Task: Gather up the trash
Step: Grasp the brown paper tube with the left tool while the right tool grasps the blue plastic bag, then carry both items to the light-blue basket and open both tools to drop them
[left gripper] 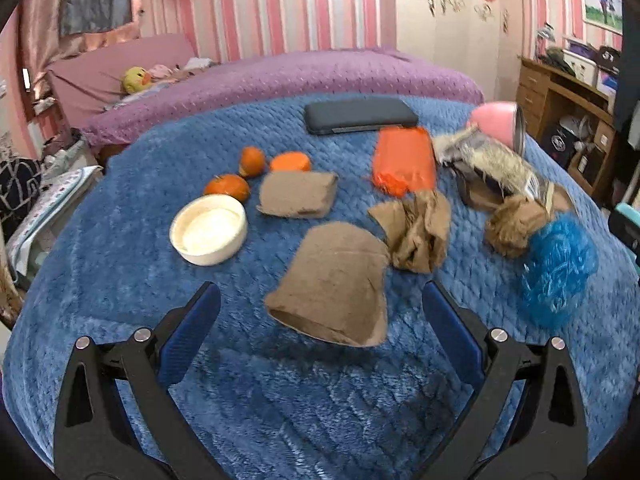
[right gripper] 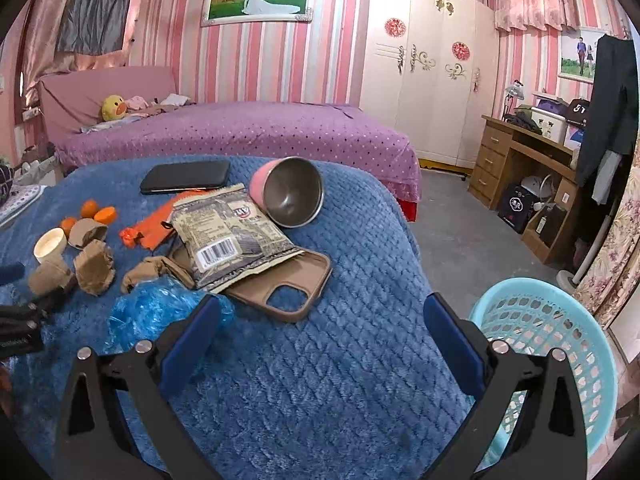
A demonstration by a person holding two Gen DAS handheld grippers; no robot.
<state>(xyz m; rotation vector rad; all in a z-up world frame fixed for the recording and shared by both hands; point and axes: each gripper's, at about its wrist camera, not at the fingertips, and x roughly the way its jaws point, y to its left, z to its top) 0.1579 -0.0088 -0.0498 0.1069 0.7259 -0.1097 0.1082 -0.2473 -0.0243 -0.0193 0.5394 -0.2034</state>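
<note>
Trash lies on a blue quilted cover (left gripper: 320,400): a crushed brown paper cup (left gripper: 334,280), a flat brown piece (left gripper: 298,194), crumpled brown paper (left gripper: 416,232), an orange wrapper (left gripper: 404,162), a snack bag (right gripper: 230,236) and a blue plastic bag (left gripper: 558,268). My left gripper (left gripper: 320,312) is open, its jaws on either side of the crushed cup, just in front of it. My right gripper (right gripper: 320,328) is open and empty over the cover, with the blue plastic bag (right gripper: 160,312) at its left finger. A light-blue mesh basket (right gripper: 560,344) stands off the right edge.
Also on the cover are a white bowl (left gripper: 208,230), orange fruit pieces (left gripper: 228,186), a black phone (left gripper: 360,115), a brown phone case (right gripper: 288,288) and a tipped pink metal cup (right gripper: 290,190). A purple bed (right gripper: 240,132) is behind, a wooden desk (right gripper: 520,160) at the right.
</note>
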